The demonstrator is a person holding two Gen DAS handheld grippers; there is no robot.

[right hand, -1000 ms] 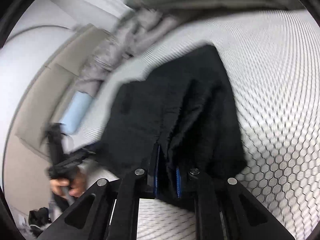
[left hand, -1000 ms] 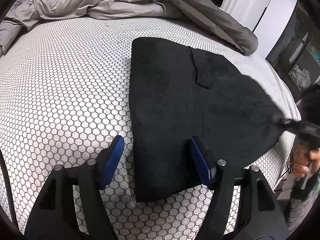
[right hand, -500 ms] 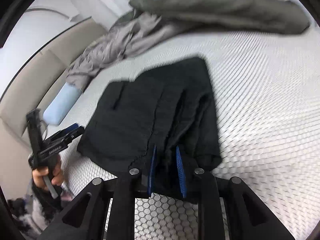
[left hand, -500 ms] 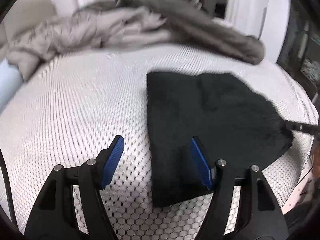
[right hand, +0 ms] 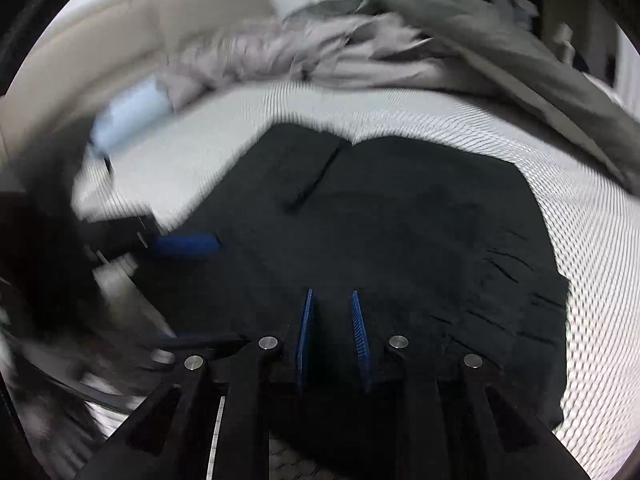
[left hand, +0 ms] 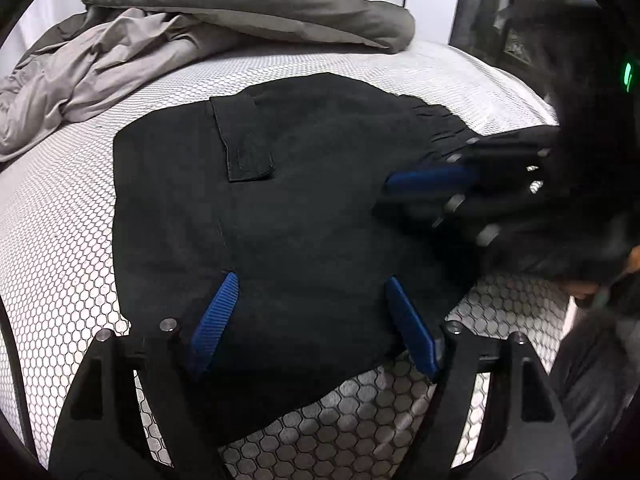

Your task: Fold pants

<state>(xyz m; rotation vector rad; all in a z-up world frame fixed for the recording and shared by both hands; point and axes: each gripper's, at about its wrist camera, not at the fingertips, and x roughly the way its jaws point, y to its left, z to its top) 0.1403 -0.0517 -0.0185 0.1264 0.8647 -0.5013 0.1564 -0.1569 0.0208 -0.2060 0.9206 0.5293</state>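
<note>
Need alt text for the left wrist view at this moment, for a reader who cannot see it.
Folded black pants lie on a white honeycomb-patterned bed, under the left gripper, whose blue-padded jaws are opening above the near edge. The right gripper reaches in over the waistband side; a rumpled grey blanket lies behind.

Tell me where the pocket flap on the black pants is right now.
In the left wrist view the pocket flap lies flat on the pants, upper left of centre, near the edge facing the grey bedding.
</note>
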